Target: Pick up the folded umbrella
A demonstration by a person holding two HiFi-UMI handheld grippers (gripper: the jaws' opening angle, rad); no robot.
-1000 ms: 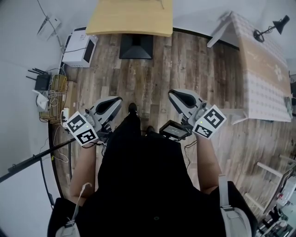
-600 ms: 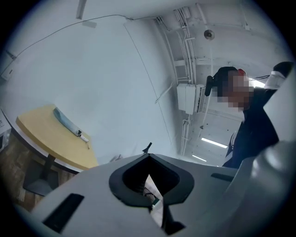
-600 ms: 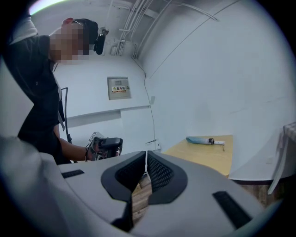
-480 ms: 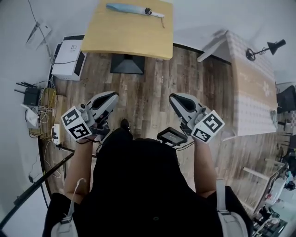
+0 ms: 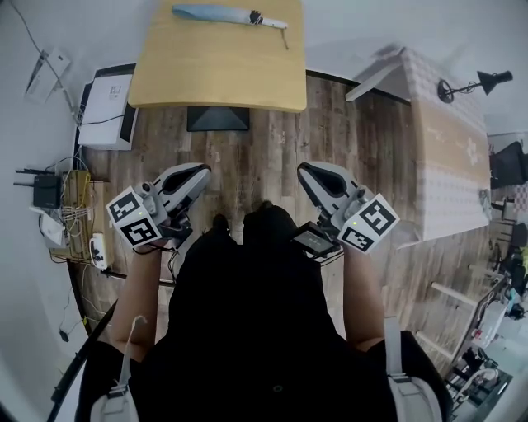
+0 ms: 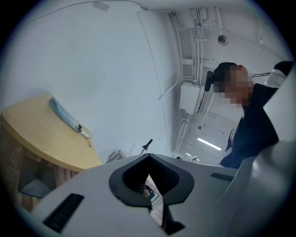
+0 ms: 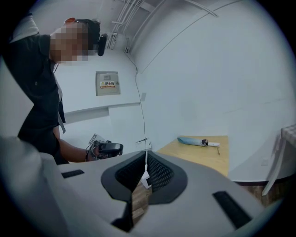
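The folded umbrella (image 5: 223,15), pale blue with a dark band and a white handle, lies along the far edge of the yellow table (image 5: 214,78) in the head view. Both grippers hang over the wood floor well short of the table. My left gripper (image 5: 196,171) and my right gripper (image 5: 310,171) are shut with nothing in them. In the left gripper view the umbrella (image 6: 64,115) rests on the table (image 6: 41,139), far beyond the closed tips of the gripper (image 6: 149,156). From the right gripper (image 7: 146,155) the umbrella (image 7: 196,141) shows ahead to the right on the tabletop (image 7: 203,157).
A black table base (image 5: 219,118) stands under the yellow table. A white box (image 5: 107,97), a router and cables (image 5: 49,198) line the left wall. A cloth-covered table (image 5: 450,157) with a desk lamp (image 5: 474,82) stands at the right. A dark pole (image 5: 82,371) crosses the lower left.
The yellow table has come nearer and the umbrella on it has come into view. Both grippers travelled forward with the person and stayed shut.
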